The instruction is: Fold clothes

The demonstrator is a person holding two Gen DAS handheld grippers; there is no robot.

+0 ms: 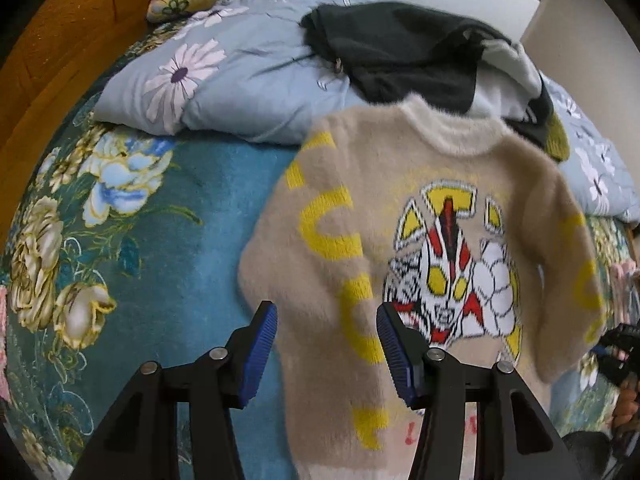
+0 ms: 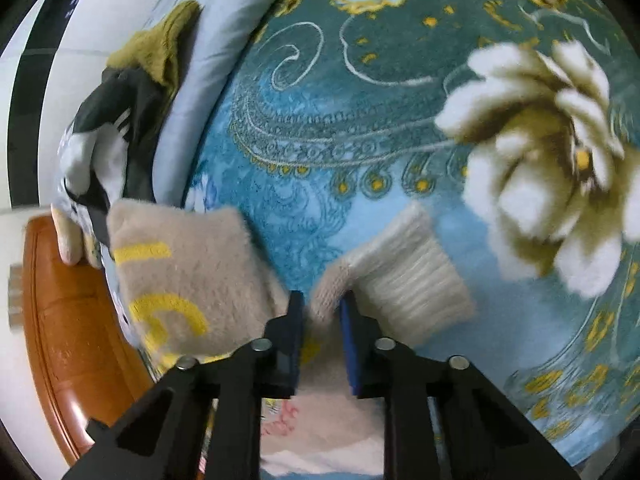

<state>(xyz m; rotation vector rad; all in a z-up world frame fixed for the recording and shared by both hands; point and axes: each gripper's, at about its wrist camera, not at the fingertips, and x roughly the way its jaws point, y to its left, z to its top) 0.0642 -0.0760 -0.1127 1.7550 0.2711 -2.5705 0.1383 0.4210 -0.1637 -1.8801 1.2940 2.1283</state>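
From the left wrist camera, the left gripper (image 1: pixel 327 354) has its two blue pads wide apart and holds nothing. Right under it lies the fuzzy tan sweater (image 1: pixel 420 240), front side up, with a robot hero picture and yellow letters. Its neck points away toward a light blue flowered quilt (image 1: pixel 224 92), where a heap of dark clothes (image 1: pixel 404 56) sits just past the collar. To the left of the sweater there is lots of bare teal flower blanket (image 1: pixel 140 248). A wooden headboard (image 1: pixel 48 60) runs along the far left edge. The right gripper (image 1: pixel 618 346) shows at the right edge, by the sweater's sleeve.

From the right wrist camera, the right gripper (image 2: pixel 320 320) has its pads close together, pinching the sweater sleeve (image 2: pixel 224 280) near its pale ribbed cuff (image 2: pixel 408 276). The sleeve bunches up to the left of the pads. Open blanket (image 2: pixel 360 120) spreads ahead and to the right. The wooden board (image 2: pixel 72 320) is at the left.
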